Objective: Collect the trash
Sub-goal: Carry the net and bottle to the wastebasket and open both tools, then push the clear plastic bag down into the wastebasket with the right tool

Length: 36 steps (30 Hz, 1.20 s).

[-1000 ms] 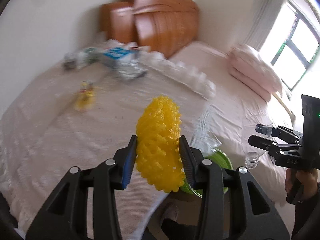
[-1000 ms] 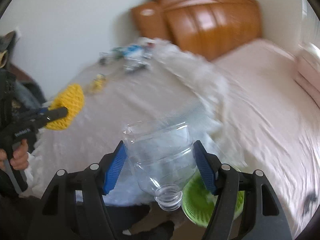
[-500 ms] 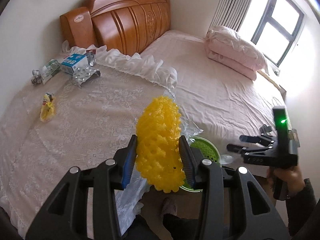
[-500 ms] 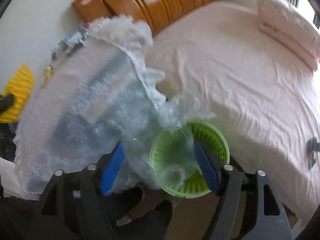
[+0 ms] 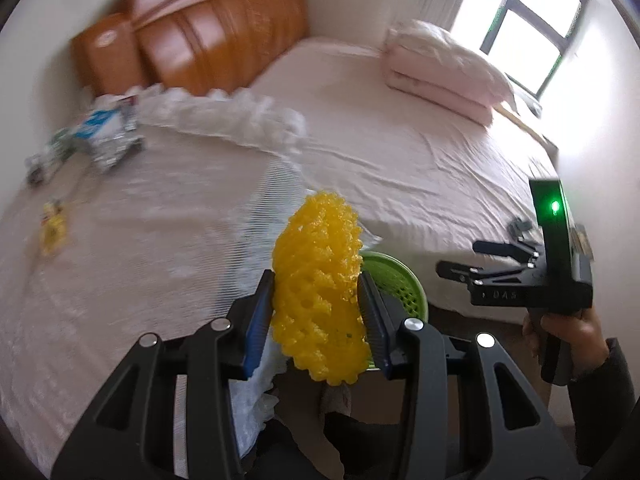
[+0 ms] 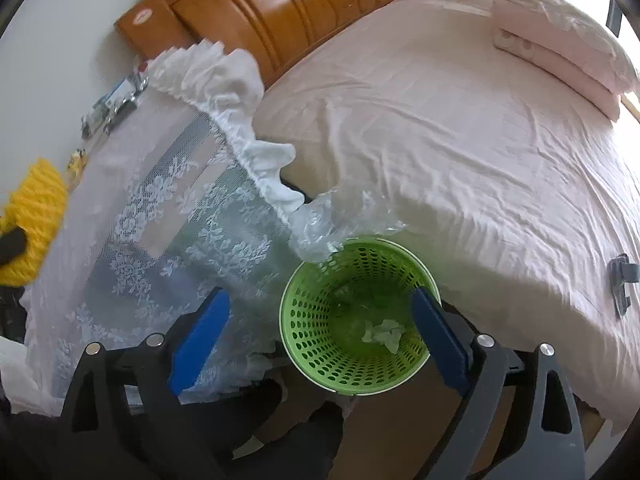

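far left on the lace-covered table (image 5: pixel 120 240), a small yellow wrapper (image 5: pixel 52 228) lies near a blurred heap of packets (image 5: pixel 100 136) by the wall. the left gripper (image 5: pixel 316 312) clamps a yellow foam fruit net (image 5: pixel 320 292) between its blue pads, held above the table's edge. just right of it, on the floor between table and bed (image 6: pixel 460 140), stands the green basket (image 6: pixel 296 320) with a crumpled tissue (image 6: pixel 384 334) and clear plastic inside. the right gripper (image 6: pixel 320 336) hangs over the basket, its jaws opening wide with nothing pressed between them. a folded pink quilt (image 6: pixel 560 40) lies on the bed's far right.
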Tool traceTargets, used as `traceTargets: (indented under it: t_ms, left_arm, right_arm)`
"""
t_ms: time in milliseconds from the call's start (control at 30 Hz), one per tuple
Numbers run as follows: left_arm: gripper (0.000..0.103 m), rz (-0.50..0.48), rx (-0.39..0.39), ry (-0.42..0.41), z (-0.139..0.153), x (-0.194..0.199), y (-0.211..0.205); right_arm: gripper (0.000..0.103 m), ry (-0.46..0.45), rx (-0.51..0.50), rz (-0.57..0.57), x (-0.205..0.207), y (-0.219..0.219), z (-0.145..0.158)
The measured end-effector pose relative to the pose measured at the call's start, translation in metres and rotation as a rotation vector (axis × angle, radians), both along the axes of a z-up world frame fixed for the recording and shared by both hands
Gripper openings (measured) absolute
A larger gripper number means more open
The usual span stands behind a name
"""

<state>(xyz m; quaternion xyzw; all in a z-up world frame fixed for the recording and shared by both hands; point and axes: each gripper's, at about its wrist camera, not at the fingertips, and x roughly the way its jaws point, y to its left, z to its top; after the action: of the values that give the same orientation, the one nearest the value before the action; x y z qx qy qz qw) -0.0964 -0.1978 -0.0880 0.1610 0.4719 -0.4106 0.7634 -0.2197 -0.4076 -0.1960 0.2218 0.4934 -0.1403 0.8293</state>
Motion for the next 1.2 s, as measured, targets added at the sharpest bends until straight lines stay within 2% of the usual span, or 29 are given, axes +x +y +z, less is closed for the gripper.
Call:
traceTargets:
  t_ms: [200, 267, 333, 433, 533, 700, 933, 1067, 1200]
  left_arm:
    - [0.042, -0.129, 0.041, 0.049, -0.031, -0.028, -0.059]
    - [0.047, -0.154, 0.054, 0.073, -0.044, -0.035, -0.077]
    - [0.063, -0.166, 0.071, 0.087, -0.054, -0.039, -0.090]
    - [0.077, -0.167, 0.093, 0.088, -0.066, -0.045, -0.102]
    - [0.085, -0.159, 0.094, 0.102, -0.069, -0.047, -0.103]
    - [0.091, -0.107, 0.089, 0.072, -0.059, -0.040, -0.089]
    - [0.093, 0.049, 0.069, 0.017, -0.031, -0.013, -0.026]
    - [0.094, 0.169, 0.060, -0.003, -0.019, 0.006, 0.022]
    - [0.094, 0.268, 0.068, -0.009, -0.016, 0.024, 0.057]
  right_arm:
    - [0.093, -0.002, 0.012, -0.043, -0.023, -0.020, 0.000]
    - [0.094, -0.001, 0.018, -0.059, -0.030, -0.026, -0.002]
    - [0.094, 0.005, 0.027, -0.078, -0.039, -0.032, -0.006]
    - [0.094, 0.013, 0.038, -0.092, -0.050, -0.039, -0.012]
    - [0.094, 0.021, 0.048, -0.100, -0.057, -0.044, -0.017]
    - [0.094, 0.023, 0.065, -0.092, -0.056, -0.045, -0.024]
    - [0.094, 0.032, 0.068, -0.019, -0.027, -0.029, -0.038]
    - [0.094, 0.043, 0.063, 0.072, 0.008, -0.012, -0.055]
    - [0.094, 0.084, 0.015, 0.190, 0.048, 0.008, -0.073]
